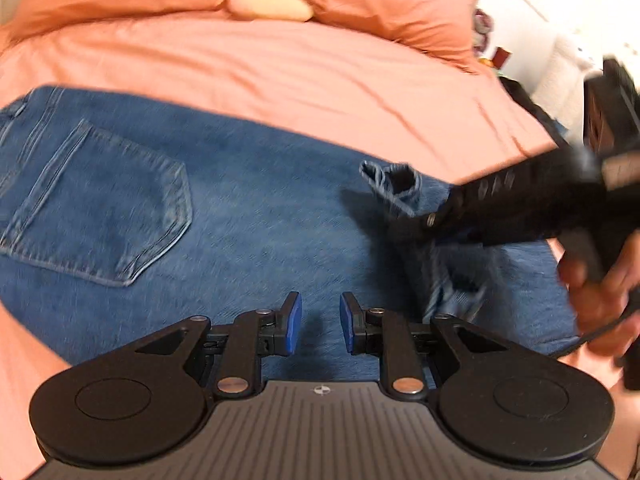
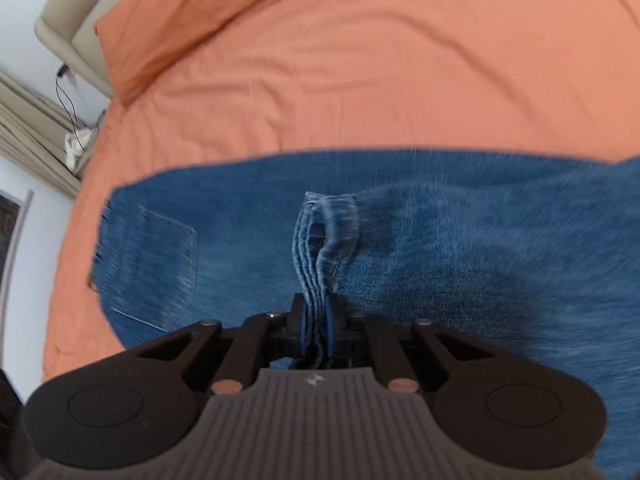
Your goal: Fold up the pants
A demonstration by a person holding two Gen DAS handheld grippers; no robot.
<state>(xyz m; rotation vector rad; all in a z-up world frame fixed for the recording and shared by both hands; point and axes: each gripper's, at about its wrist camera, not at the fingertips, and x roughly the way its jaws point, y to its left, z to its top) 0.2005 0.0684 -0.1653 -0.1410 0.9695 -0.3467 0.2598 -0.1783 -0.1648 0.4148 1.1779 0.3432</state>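
Jeans [image 1: 248,208] are spread on a bed [image 1: 320,76]. Bunched hems [image 2: 320,264] are clamped in the right gripper [image 2: 316,328]; nothing is held between the parted left gripper [image 1: 320,322] pads.

Blue denim pants [image 2: 440,248] spread flat, back pocket up, hems lifted
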